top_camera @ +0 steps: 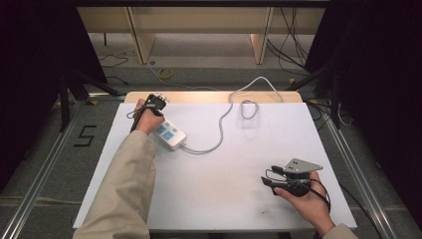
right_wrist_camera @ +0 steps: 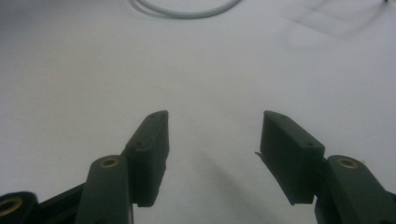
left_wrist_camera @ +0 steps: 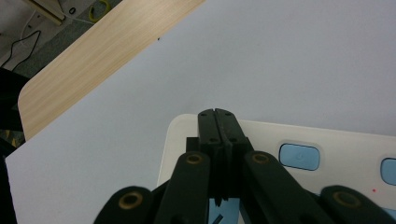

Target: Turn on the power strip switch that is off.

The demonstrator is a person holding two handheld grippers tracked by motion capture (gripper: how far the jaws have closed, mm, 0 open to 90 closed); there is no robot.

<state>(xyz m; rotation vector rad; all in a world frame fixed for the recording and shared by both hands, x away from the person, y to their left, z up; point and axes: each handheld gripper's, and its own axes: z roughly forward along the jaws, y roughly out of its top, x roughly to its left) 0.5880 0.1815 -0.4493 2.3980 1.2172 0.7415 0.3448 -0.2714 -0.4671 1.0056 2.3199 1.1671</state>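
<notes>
The left gripper (top_camera: 158, 101) sits at the left end of the white power strip (top_camera: 169, 133), which lies toward the far left of the white table top (top_camera: 224, 184). In the left gripper view its two jaws are pressed flat together with nothing between them, and their tips hang over the strip's rounded end, just short of a blue switch (left_wrist_camera: 299, 156); whether the tips touch the casing is hard to tell from this angle. From the right end of the power strip a grey cable (top_camera: 219, 132) curves away toward the far edge of the table, passes a small loop and drops off to the floor. Well to the right of the power strip, near the table's front edge, the right gripper (top_camera: 271, 178) rests in the person's hand, its jaws spread wide apart over bare table.
</notes>
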